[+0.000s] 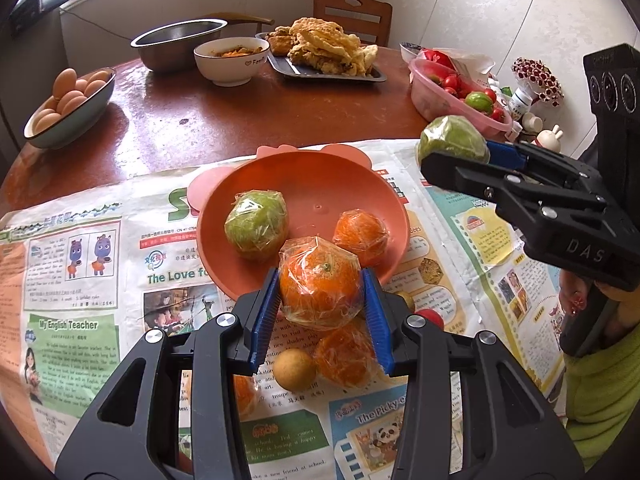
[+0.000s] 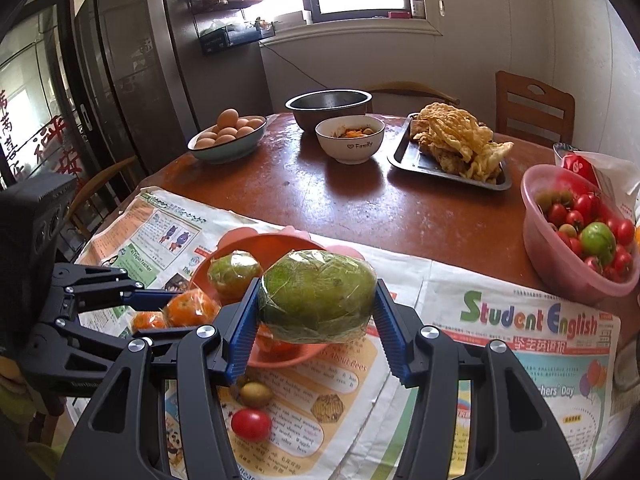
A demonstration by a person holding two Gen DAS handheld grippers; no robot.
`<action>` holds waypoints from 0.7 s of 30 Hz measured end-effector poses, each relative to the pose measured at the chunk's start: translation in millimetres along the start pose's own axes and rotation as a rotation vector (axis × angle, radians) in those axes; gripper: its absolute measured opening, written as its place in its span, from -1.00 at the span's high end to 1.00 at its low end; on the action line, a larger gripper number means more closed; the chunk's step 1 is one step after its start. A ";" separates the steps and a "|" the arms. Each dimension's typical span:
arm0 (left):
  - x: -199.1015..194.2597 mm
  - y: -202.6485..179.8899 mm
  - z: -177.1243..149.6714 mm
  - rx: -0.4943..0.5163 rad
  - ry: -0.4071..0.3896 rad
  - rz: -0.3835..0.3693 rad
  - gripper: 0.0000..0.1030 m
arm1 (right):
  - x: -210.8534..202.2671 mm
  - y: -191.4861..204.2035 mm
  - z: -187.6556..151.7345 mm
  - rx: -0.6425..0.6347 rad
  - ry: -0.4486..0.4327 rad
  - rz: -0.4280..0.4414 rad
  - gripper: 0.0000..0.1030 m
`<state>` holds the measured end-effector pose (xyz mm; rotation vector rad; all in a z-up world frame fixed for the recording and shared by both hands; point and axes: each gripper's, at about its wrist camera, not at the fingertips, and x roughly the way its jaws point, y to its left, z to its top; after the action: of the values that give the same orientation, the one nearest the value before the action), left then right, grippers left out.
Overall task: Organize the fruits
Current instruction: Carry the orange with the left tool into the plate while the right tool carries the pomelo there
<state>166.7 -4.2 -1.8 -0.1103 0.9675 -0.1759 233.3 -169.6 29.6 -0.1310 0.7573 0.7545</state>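
Over the newspaper (image 1: 80, 280), fruit risk: plastic wrap is looking slick, so either fruit may be slipping out before reaching the orange bowl (image 1: 360, 184).
Left gripper (image 1: 322, 300): pinching a wrapped orange (image 1: 320, 284) between its blue pads, hanging at the bowl's 6 o'clock rim.
Right gripper (image 2: 316, 320): squeezing a wrapped green fruit (image 2: 318, 296), hovering near the bowl's 3 o'clock side.
Crowding: both tools are nearing one bowl already holding a green fruit (image 1: 256, 224) and an orange (image 1: 360, 236); a collision is looking possible.
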 end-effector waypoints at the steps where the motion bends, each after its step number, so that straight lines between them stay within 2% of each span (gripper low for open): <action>1: 0.6 0.4 0.2 0.000 0.000 0.000 0.36 | 1.1 0.1 1.1 -0.001 0.001 0.002 -0.03; 21: 17.8 11.0 4.1 -0.012 0.022 0.005 0.36 | 32.8 6.0 13.3 -0.037 0.053 0.017 -0.03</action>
<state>181.0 3.1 -15.8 -0.1176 0.9908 -0.1670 252.8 -141.5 18.5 -0.1787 0.7958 0.7844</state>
